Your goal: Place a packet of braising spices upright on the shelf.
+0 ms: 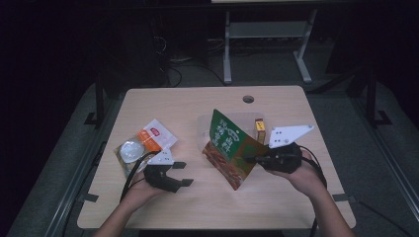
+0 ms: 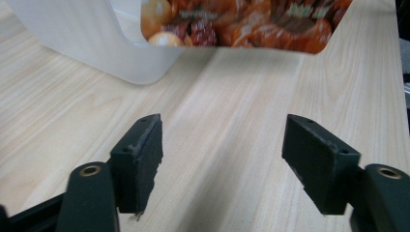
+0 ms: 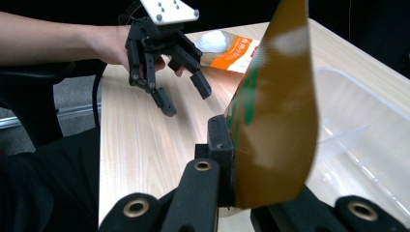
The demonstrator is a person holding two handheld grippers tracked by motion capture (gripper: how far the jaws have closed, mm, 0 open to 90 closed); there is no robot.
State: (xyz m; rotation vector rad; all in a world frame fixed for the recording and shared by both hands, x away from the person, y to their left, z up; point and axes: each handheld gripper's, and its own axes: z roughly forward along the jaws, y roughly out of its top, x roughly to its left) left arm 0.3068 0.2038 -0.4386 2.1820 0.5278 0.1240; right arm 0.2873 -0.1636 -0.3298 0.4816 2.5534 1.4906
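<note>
While pinching the pouch (image 1: 229, 147) by its edge, right gripper (image 1: 251, 159) holding it upright. Looking light, floppy, slick. Left gripper (image 1: 182, 173) hanging wide, empty.

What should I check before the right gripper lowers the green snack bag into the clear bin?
1. Right gripper shut on the green snack bag: ok.
2. Bag lifted off the table, its bottom edge hanging free in the left gripper view: ok.
3. Left gripper open and apart from the bag: ok.
4. Clear bin has bare floor beside the bag: ok.
5. Small yellow box by the bin, inside or behind it: cannot tell.
6. Orange-and-white packet lies away from the bin: ok.
</note>
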